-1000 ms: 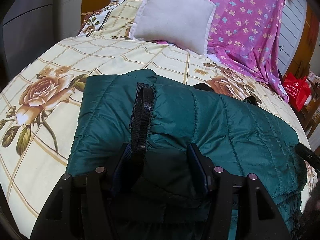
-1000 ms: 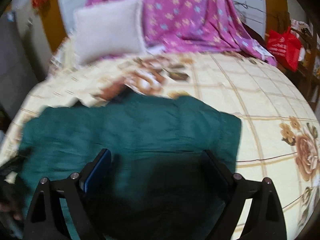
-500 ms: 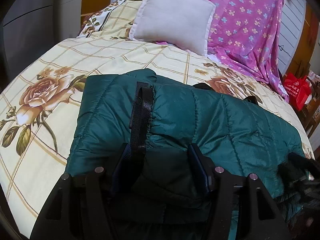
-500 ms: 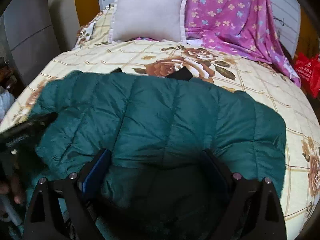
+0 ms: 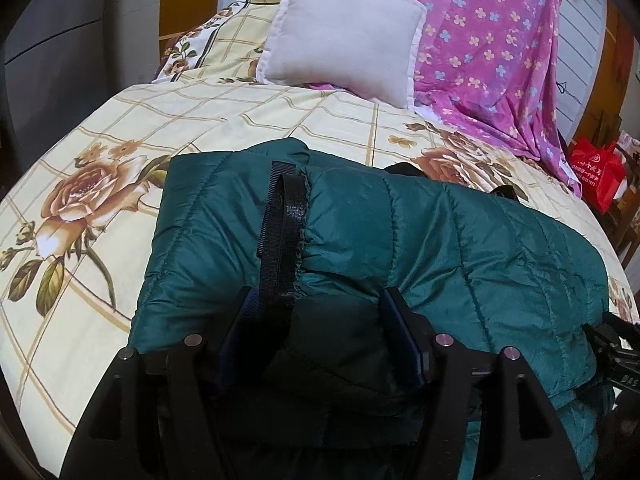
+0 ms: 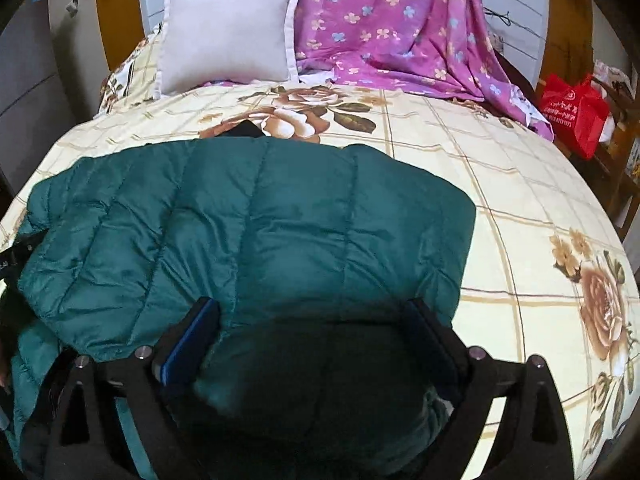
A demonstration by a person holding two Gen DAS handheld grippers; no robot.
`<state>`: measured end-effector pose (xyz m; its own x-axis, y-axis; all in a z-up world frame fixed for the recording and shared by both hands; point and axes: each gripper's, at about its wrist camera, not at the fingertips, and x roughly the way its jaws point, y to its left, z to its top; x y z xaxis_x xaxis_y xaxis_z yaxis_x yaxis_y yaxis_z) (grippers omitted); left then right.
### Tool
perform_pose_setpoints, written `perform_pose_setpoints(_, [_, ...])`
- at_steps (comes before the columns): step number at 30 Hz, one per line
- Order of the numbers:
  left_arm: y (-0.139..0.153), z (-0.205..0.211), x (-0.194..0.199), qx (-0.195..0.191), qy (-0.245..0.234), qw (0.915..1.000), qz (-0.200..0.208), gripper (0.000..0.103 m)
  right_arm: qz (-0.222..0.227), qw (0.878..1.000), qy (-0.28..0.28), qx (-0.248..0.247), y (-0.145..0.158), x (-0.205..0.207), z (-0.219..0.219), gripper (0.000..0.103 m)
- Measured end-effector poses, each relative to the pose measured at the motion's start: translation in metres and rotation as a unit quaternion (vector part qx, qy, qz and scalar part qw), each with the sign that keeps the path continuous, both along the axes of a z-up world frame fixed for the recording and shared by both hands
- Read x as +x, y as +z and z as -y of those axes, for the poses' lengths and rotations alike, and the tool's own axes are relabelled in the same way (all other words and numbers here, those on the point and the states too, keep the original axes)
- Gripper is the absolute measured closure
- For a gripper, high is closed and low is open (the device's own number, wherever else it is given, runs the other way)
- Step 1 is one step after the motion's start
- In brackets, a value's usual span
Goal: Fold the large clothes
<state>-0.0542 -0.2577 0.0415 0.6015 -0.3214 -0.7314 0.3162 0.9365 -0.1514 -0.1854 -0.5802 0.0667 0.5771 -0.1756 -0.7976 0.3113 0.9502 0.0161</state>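
Two hand-held grippers are seen over a teal quilted jacket (image 5: 420,248) that is spread, folded over, on a bed with a cream floral bedspread (image 5: 132,152).

A thick fold of the jacket is seen between the blue pads of the left gripper (image 5: 320,320), with a black ribbed strip (image 5: 282,232) of the jacket running up from just beside the left pad. The jaws have just been opening a little and are set at a middling width; whether the pads press on the padding cannot be told, since the cloth bulges against both of them in shadow. Far off to this gripper's right, at the jacket's edge, part of the other black tool is visible.

The right gripper (image 6: 314,320) is shown with its jaws spread wide over the near edge of the jacket; the puffed cloth lies between the blue pads, and the left pad stands clear on top of it rather than pinching it. The jacket stretches ahead of and to the left of this gripper, while bare bedspread lies to its right.

Beyond both grippers, at the head of the bed, a pale pillow (image 6: 228,28) is propped, with a purple flowered sheet (image 6: 392,20) draped beside it. A red bag (image 6: 572,108) is seen off the bed's far right side.
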Motion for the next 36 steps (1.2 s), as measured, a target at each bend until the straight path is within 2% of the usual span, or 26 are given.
perform_pose_setpoints(2, [0.0,0.0,0.0,-0.001,0.0,1.0,0.0,0.057,0.005,1.0,0.0,0.004,0.009,-0.007,0.0,0.008])
perform_pose_setpoints(5, [0.0,0.001,0.0,0.001,0.0,1.0,0.002,0.056,0.036,0.999,-0.011,0.0,0.025,-0.029,0.0,0.008])
perform_pose_setpoints(8, [0.0,0.003,-0.001,0.002,0.0,1.0,0.004,0.051,0.004,1.0,-0.02,-0.007,0.01,-0.029,0.004,0.008])
perform_pose_setpoints(9, [-0.001,0.004,-0.001,0.001,-0.002,1.0,0.005,0.05,-0.011,1.0,-0.02,0.015,-0.003,-0.025,0.008,0.008])
perform_pose_setpoints(11, [0.0,0.005,-0.001,0.002,-0.003,1.0,0.005,0.05,-0.006,0.995,-0.034,0.088,-0.016,-0.023,0.024,0.007])
perform_pose_setpoints(13, [0.004,0.001,-0.002,-0.001,-0.006,1.0,-0.002,0.05,0.006,0.992,-0.05,0.118,-0.011,-0.029,0.033,0.007])
perform_pose_setpoints(16, [0.014,-0.007,-0.006,0.004,-0.009,0.9999,-0.007,0.05,0.028,0.995,-0.049,0.088,0.009,-0.044,0.025,0.007])
perform_pose_setpoints(18, [0.026,-0.018,-0.014,-0.006,-0.002,1.0,-0.001,0.05,0.042,0.996,-0.044,0.071,0.024,-0.056,0.017,0.007])
perform_pose_setpoints(23, [0.048,-0.039,-0.037,-0.007,-0.004,0.9998,0.016,0.05,0.067,0.995,-0.034,0.071,0.056,-0.087,0.006,0.007])
perform_pose_setpoints(32, [0.061,-0.073,-0.094,0.023,-0.02,0.9995,0.009,0.05,0.042,0.993,0.008,0.107,0.071,-0.142,-0.03,0.007])
perform_pose_setpoints(36, [0.061,-0.092,-0.12,0.026,-0.022,0.9994,0.01,0.05,0.028,0.995,0.02,0.096,0.07,-0.169,-0.05,0.007])
